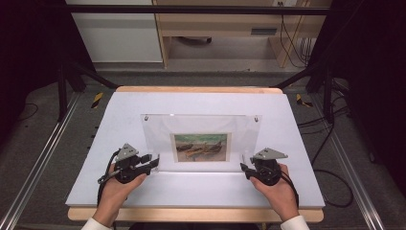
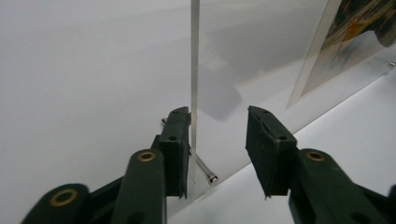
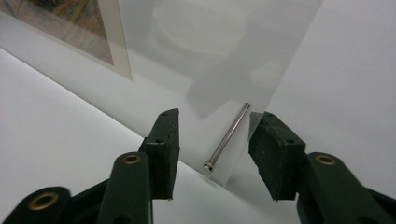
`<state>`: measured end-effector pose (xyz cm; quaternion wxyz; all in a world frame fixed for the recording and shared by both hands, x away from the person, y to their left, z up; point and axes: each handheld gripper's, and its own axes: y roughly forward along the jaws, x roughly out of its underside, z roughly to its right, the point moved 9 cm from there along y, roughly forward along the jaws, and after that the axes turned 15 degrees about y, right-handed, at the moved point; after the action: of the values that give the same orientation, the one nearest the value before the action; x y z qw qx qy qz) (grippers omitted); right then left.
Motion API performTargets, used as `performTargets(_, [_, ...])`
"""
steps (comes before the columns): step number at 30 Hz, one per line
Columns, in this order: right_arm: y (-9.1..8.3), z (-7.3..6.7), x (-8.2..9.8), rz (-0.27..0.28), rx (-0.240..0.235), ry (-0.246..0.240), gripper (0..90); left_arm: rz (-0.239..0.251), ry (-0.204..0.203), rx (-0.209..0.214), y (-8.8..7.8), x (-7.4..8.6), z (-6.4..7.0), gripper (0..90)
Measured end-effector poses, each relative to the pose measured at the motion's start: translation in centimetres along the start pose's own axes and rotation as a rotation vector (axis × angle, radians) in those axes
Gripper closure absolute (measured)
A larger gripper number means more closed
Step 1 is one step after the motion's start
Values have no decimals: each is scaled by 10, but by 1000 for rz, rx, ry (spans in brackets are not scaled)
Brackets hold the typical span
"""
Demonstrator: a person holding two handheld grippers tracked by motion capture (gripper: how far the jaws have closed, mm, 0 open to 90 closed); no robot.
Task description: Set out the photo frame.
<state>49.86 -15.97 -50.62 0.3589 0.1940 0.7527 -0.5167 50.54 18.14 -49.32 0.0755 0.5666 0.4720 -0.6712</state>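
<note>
frame: clear acrylic photo frame (image 1: pixel 201 142) standing upright across the middle of the white table (image 1: pixel 201 191), a small print (image 1: pixel 200 147) of what looks like boats sandwiched near its lower centre
material: see-through plastic sheets, smooth and glossy, sharp straight edges (you can see the table right through it); print has a pale border
hardware: thin shiny metal pins (image 3: pixel 227 137) with little round heads poke through the lower corners, two more at the top corners (image 1: pixel 145 120)
table: matte white sheet over a light wood board
left gripper (image 2: pixel 218 140): black jaws partly open at the frame's lower left corner; in the left gripper view the left pad sits right up against the frame's edge, the other pad stands clear, so no squeeze on it
right gripper (image 3: pixel 215 147): jaws partly open at the lower right corner, straddling the pin and frame edge; neither pad looks like it's pressing
</note>
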Motion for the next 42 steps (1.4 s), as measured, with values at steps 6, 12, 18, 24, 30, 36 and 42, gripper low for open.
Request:
performTargets(6, [3, -3, -5, 15, -3, -16, 312, 15, 13, -4, 2, -3, 2, 417])
performTargets(12, [4, -4, -10, 50, -4, -33, 172, 22, 13, 7, 2, -7, 4, 275])
performTargets(18, [2, -5, -16, 103, -2, -49, 95, 26, 20, 24, 5, -10, 9, 138])
performTargets(24, [-2, -9, -23, 149, -10, -62, 64, 41, 26, 12, 4, -14, 9, 61])
performTargets(30, [-6, -12, -29, 182, -8, -79, 56, 48, 40, -10, 1, -17, 7, 46])
performTargets(36, [-14, -13, -31, 208, -1, -85, 53, 64, 57, -25, -7, -19, 7, 44])
performTargets(42, [-27, -16, -31, 229, 1, -79, 53, 77, 66, -32, -19, -18, 8, 43])
